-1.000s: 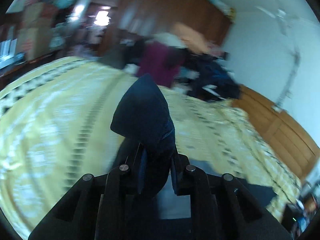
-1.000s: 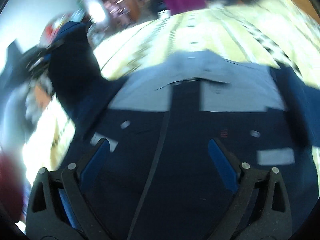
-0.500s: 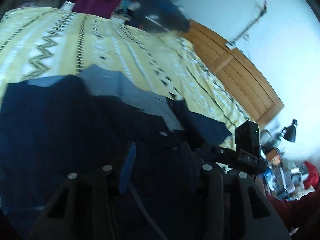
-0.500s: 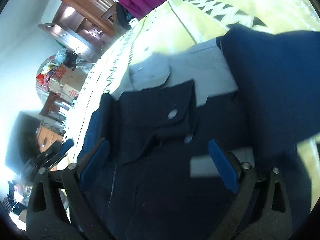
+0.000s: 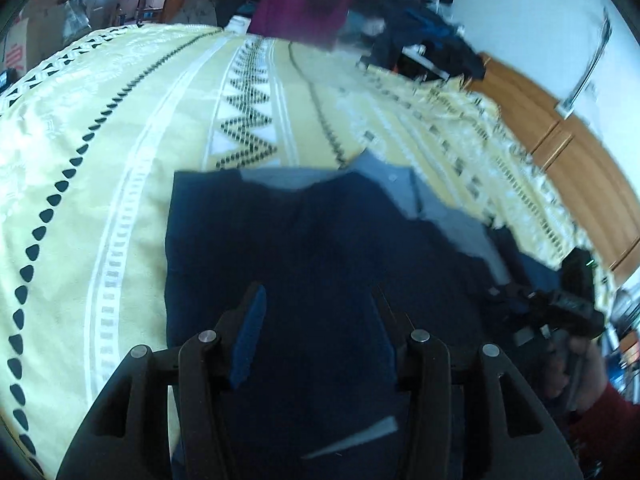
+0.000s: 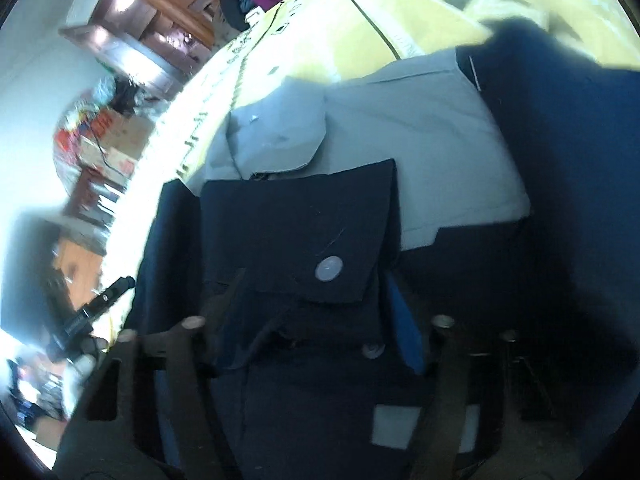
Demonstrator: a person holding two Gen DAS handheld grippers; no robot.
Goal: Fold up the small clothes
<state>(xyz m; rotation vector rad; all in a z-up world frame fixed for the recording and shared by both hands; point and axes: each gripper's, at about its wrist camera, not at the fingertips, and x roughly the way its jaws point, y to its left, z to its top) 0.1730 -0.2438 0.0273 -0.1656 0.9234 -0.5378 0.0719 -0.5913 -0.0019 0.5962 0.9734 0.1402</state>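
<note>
A small navy shirt (image 5: 280,248) with a grey shoulder panel (image 5: 404,192) lies flat on the yellow patterned bedspread (image 5: 100,140). My left gripper (image 5: 316,320) hovers over its near part, open, with nothing between the pads. In the right wrist view the shirt's chest pocket flap (image 6: 304,232) with a white button (image 6: 329,269) sits between the fingers of my right gripper (image 6: 316,312), which is open and blurred by motion. A navy sleeve (image 6: 580,160) lies folded across the right side. The right gripper (image 5: 560,312) also shows at the far right of the left wrist view.
A pile of clothes, magenta (image 5: 304,4) and dark (image 5: 424,40), lies at the bed's far end. A wooden headboard (image 5: 560,152) runs along the right. A hand in a red sleeve (image 5: 600,408) holds the right gripper. Cardboard boxes (image 6: 112,148) stand beside the bed.
The left gripper held a navy sleeve up a second ago; it has let go and now stands open over the flat shirt. The right gripper has moved closer to the pocket, jaws narrower.
</note>
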